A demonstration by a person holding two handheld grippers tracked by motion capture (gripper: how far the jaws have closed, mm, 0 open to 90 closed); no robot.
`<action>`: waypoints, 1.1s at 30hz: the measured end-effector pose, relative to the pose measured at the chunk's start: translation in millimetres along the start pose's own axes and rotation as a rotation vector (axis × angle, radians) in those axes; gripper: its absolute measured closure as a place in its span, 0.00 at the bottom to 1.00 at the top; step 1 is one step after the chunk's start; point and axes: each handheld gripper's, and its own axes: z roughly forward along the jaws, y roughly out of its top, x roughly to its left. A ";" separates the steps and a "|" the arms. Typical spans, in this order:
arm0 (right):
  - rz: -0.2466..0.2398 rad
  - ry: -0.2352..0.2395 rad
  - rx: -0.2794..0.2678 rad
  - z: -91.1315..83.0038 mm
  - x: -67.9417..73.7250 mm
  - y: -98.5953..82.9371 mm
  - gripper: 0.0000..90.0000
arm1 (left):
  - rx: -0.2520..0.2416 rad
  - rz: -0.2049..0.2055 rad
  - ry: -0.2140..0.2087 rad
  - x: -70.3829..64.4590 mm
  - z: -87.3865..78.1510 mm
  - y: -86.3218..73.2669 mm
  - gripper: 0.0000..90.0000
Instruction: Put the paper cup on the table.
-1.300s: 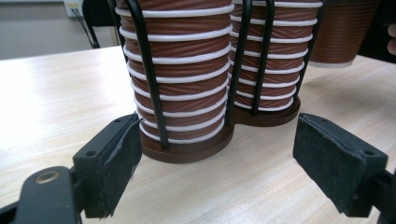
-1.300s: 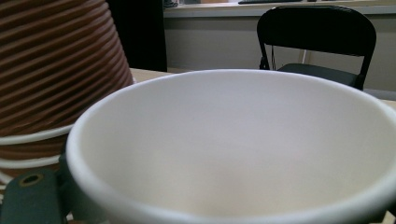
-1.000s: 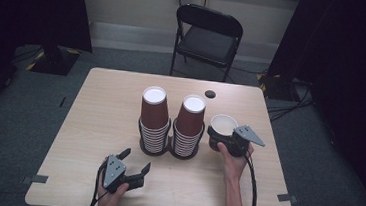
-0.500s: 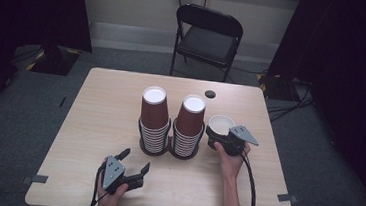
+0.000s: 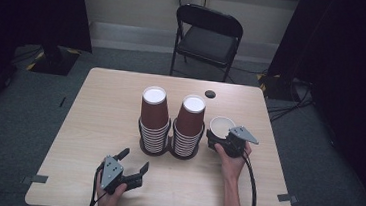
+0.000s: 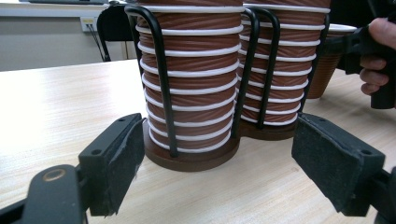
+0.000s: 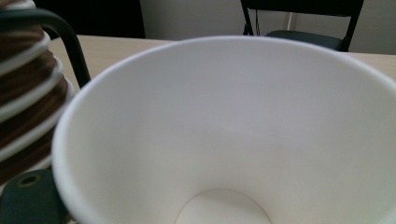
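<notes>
The paper cup (image 5: 220,125) sits upright and mouth-up in the right gripper (image 5: 224,141), whose jaws are clamped on its wall, just to the right of the two cup stacks; seen from the right gripper view, the cup (image 7: 224,130) is empty, its white inside bare down to the round bottom. The step in hand looks like carrying a single cup beside the holder, either just lifted off or about to be added; the next move would call for turning it mouth-down and lining it over the right stack (image 5: 190,126) if it is to be nested, without knocking the wire frame. The left gripper (image 5: 128,171) rests low on the table (image 5: 95,105) in front of the stacks, jaws spread wide and holding nothing; ahead of it the left stack (image 6: 191,88) and its neighbour stand inverted inside the black wire holder (image 6: 163,84) on round brown bases; a folding chair (image 5: 208,32) stands beyond the table.
</notes>
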 end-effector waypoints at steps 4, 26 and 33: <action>0.005 -0.011 0.039 2.5 -2.2 -3.9 0.12 | -0.002 -0.001 -0.001 0.5 -0.2 -0.1 0.19; 0.001 -0.006 0.193 2.0 -3.4 -9.6 0.14 | -0.011 0.017 0.003 -1.6 -1.1 -0.5 0.19; -0.003 -0.018 0.214 -1.3 -1.4 -11.0 0.14 | -0.010 0.013 0.002 -1.3 -0.7 -0.4 0.19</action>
